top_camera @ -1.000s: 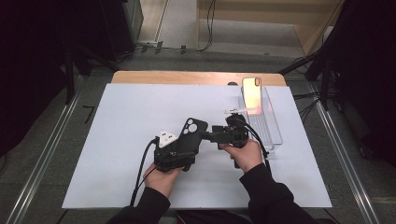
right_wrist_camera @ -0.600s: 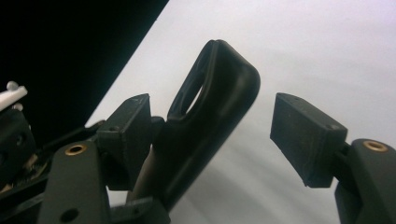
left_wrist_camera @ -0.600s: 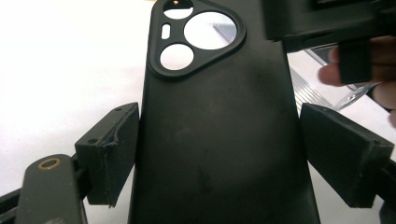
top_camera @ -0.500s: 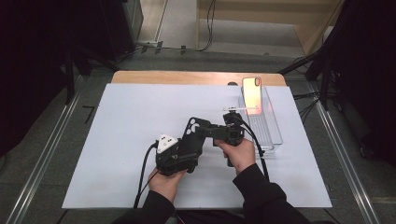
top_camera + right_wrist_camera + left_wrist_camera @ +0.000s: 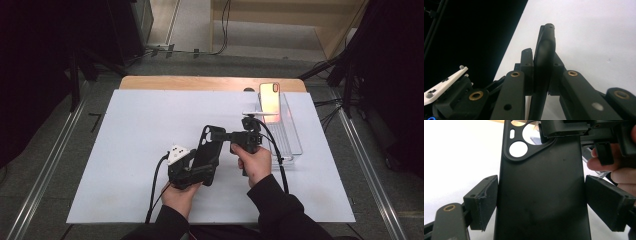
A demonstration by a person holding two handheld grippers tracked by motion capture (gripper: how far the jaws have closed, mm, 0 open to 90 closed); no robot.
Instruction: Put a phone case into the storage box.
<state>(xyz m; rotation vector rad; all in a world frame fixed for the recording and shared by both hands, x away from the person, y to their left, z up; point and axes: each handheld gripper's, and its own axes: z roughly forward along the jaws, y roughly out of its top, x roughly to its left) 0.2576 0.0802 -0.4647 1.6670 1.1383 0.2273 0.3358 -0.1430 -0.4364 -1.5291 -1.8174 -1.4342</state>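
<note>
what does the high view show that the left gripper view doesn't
High view alone: the gold smartphone standing upright at the far end of the clear plastic tray, both dark sleeves, and the wooden table edge. Left gripper view alone: the round camera cutouts close up, and the left tool pads flanking the case's sides. Both: the black phone case, the right tool pinching its top, and the white sheet.

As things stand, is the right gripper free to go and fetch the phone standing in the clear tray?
Probably not yet: the right gripper is shut on the black phone case. The path to the phone in the clear tray looks open.
</note>
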